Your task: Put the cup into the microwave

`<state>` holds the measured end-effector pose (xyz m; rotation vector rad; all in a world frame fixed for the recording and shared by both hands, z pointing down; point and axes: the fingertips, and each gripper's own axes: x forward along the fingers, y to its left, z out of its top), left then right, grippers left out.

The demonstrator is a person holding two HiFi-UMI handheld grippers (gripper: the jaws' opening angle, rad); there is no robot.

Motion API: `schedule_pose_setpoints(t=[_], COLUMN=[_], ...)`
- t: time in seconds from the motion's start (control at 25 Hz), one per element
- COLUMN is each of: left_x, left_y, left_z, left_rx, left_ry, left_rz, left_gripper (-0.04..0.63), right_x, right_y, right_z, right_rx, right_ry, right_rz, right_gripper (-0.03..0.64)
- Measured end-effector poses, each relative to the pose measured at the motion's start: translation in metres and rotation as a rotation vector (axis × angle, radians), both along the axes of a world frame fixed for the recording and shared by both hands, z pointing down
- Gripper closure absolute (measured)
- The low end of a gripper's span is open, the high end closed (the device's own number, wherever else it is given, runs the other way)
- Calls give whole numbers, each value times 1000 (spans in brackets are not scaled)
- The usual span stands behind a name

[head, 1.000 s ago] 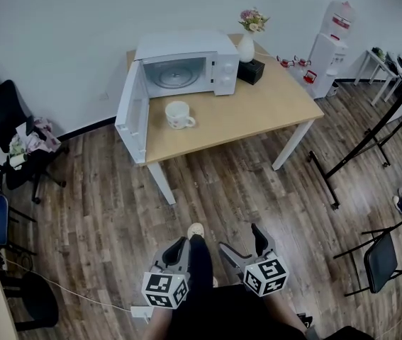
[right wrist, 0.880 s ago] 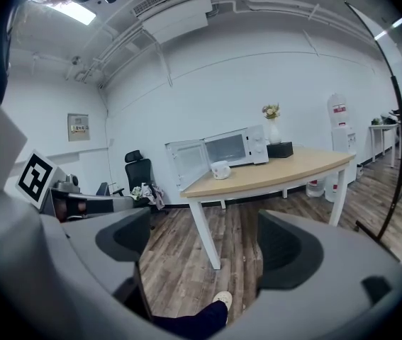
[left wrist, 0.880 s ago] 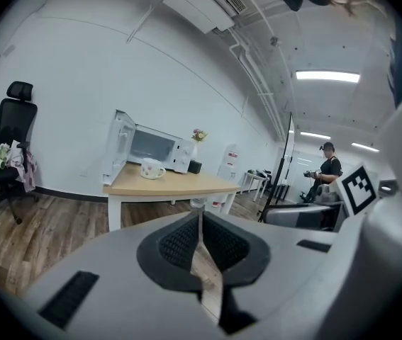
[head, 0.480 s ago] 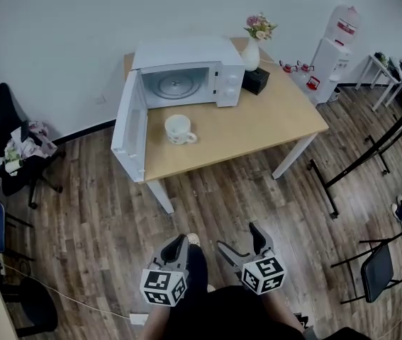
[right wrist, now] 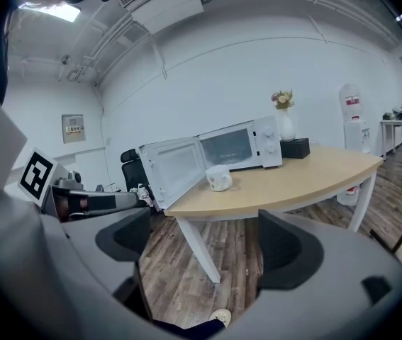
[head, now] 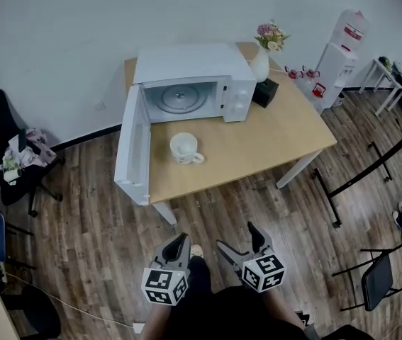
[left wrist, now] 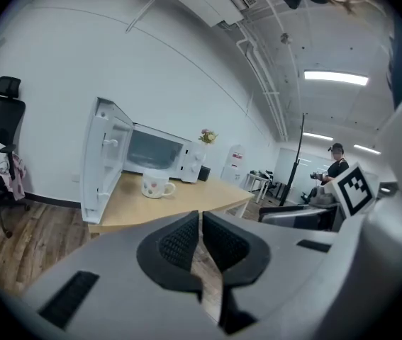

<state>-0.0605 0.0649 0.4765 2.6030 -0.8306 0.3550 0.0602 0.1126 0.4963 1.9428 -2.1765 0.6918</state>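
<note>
The cup (head: 184, 148) is standing upright on the table (head: 257, 137), just in front of the microwave (head: 193, 73) and outside its chamber, with its handle pointing away from the microwave. Nothing is touching the cup. The microwave is sitting at the back of the table, against the wall, and its door (head: 132, 144) is hanging wide open on the left side of the microwave. The glass plate inside the microwave is showing through the opening. To the right of the microwave a white vase with flowers (head: 260, 62) and a small black box (head: 265, 92) are standing close to it. Farther to the right of the microwave, off the table, a water dispenser (head: 339, 59) is standing by the wall. To the left of the microwave a black office chair (head: 2, 129) is standing on the wooden floor (head: 94, 218).

Both grippers are hanging low, close to the person's body, well apart from the microwave and from the cup, with the floor lying between. The left gripper (head: 175, 250) is pointing toward the microwave, and its jaws are pressing together with nothing between them. The right gripper (head: 237, 241) is hanging beside it, also facing the microwave; its jaws are standing spread wide and are gripping nothing.
</note>
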Motion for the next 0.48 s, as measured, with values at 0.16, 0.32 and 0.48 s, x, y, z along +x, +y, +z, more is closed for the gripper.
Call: schedule_pose_setpoints(t=[0.16, 0.32, 0.48], left_x=[8, 18, 24], left_y=[-29, -54, -81], left_z=[-1, -1, -1], left_rx=[1, 3, 5], left_ry=[3, 5, 2], left_rz=[0, 6, 8], left_gripper=[580, 580, 580], right_x=[8, 16, 22], right_y=[-33, -61, -88], right_z=[-3, -1, 1], right_rx=[4, 3, 1], right_ry=[8, 9, 5], right_rz=[-4, -1, -6], right_gripper=[155, 155, 155])
